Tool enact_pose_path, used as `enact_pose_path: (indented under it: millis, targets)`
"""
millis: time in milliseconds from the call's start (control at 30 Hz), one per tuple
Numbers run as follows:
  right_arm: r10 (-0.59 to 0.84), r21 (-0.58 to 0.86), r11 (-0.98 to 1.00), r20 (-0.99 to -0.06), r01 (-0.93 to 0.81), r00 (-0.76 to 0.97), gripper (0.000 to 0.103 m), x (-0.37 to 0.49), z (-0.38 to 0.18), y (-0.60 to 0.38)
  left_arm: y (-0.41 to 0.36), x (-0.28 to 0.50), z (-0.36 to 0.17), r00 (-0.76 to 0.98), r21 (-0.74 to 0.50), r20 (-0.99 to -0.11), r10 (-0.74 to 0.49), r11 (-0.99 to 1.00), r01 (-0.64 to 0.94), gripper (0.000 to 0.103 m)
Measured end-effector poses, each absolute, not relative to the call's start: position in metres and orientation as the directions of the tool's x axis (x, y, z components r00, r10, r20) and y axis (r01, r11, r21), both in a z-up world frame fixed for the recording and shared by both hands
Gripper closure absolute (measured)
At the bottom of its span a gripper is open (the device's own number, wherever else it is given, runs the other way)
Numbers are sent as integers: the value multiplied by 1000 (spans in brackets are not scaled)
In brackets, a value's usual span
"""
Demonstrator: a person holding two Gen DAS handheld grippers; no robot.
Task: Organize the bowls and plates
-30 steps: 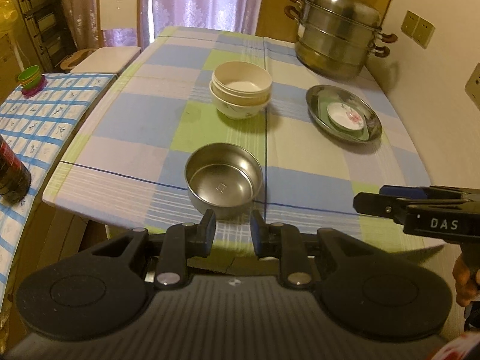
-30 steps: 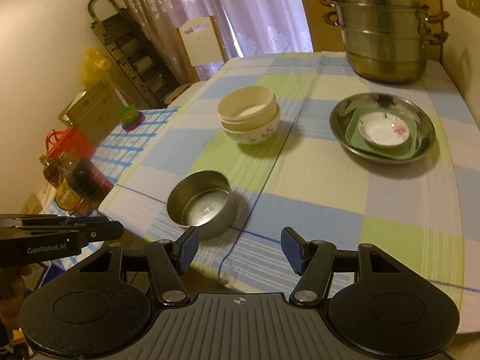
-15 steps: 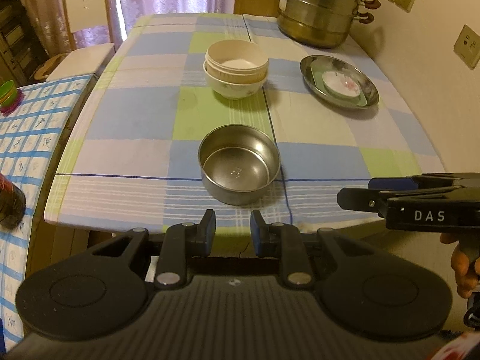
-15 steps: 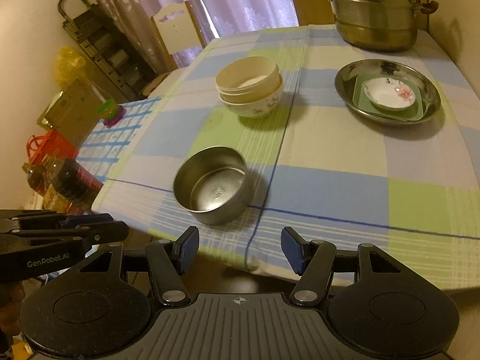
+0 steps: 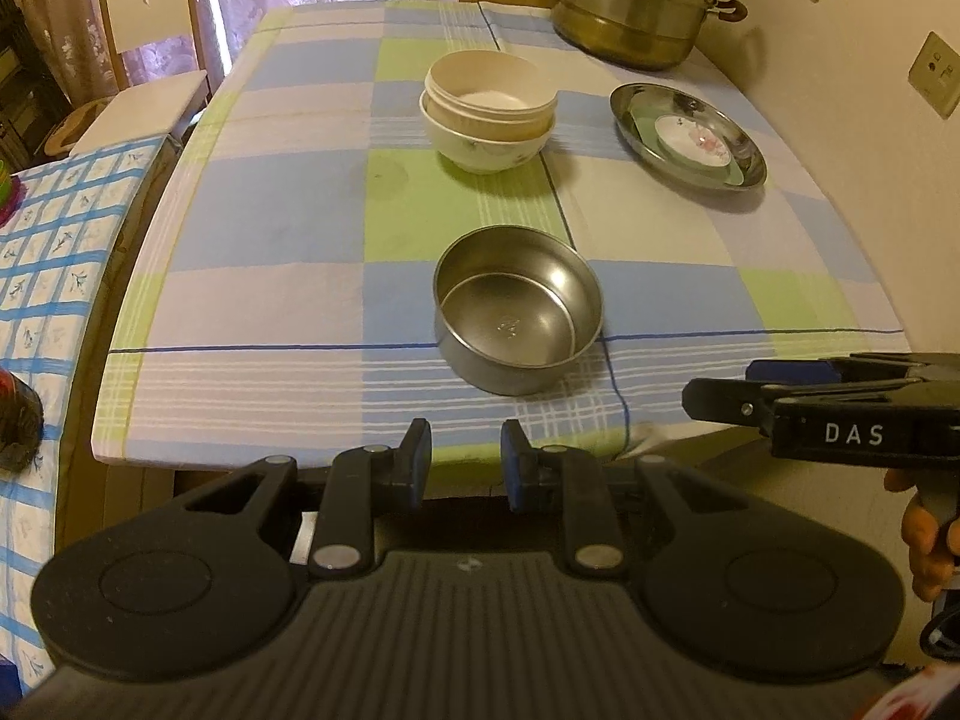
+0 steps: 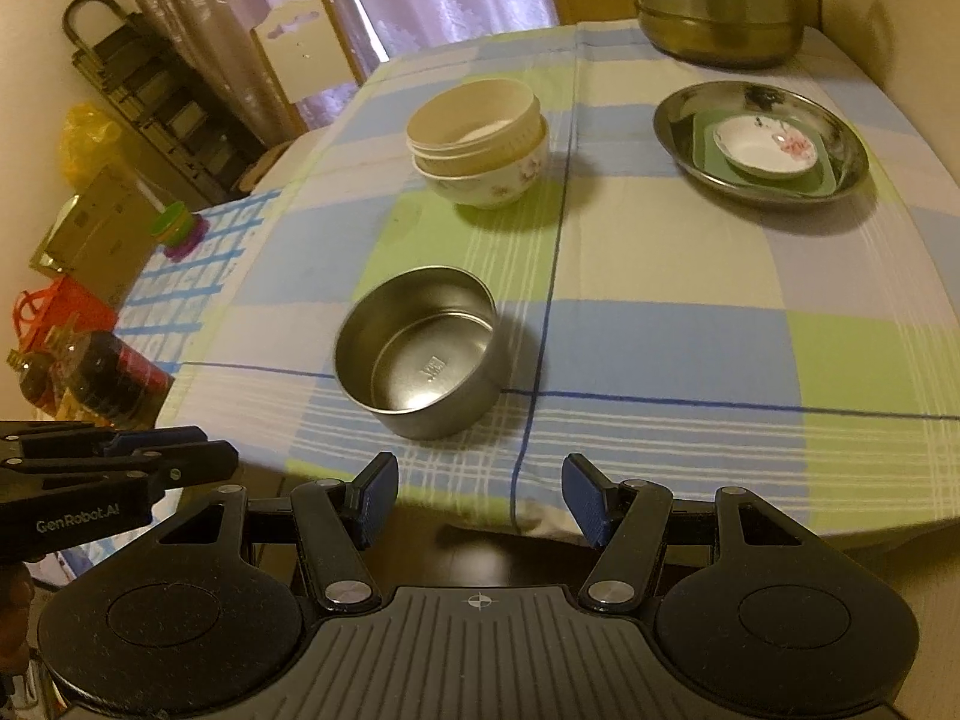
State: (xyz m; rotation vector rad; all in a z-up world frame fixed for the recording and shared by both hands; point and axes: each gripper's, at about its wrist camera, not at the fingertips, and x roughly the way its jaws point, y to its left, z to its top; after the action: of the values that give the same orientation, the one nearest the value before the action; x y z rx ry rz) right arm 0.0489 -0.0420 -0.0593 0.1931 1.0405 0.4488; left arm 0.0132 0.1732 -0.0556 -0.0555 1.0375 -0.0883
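A steel bowl (image 5: 519, 324) (image 6: 420, 348) stands empty near the front edge of the checked tablecloth. Behind it, cream bowls sit nested in a white floral bowl (image 5: 489, 111) (image 6: 477, 138). At the back right, a steel plate (image 5: 744, 162) (image 6: 678, 120) carries a green square plate and a small white floral dish (image 5: 693, 135) (image 6: 765, 147). My left gripper (image 5: 466, 456) hovers just short of the table edge in front of the steel bowl, its pads a narrow gap apart and holding nothing. My right gripper (image 6: 480, 498) is beside it to the right, wide open and empty.
A large steel steamer pot (image 5: 636, 0) stands at the table's far right corner, by the wall with sockets (image 5: 933, 75). To the left are a side table with a blue checked cloth (image 5: 54, 252), dark bottles (image 6: 102, 372) and a white chair (image 5: 150, 24).
Both grippers have come closer to the table's front edge and dipped a little. The steel bowl now looks larger and sits higher in both views. The jaws have not changed.
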Motion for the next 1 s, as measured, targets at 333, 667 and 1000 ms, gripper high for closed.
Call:
enact_pose_path:
  millis: [333, 667, 1000]
  targets:
    - [376, 338, 926, -812, -167, 445, 42, 55, -68, -49, 195, 33, -63, 510, -120, -852, -121, 992, 35, 81]
    - [348, 344, 934, -817, -97, 459, 42, 74, -78, -57, 205, 66, -75, 514, -129, -847, -135, 991, 46, 81]
    - [390, 352, 920, -797, -170, 461, 42, 100, -84, -28, 200, 99, -93, 480, -180, -859, -177, 983, 40, 81]
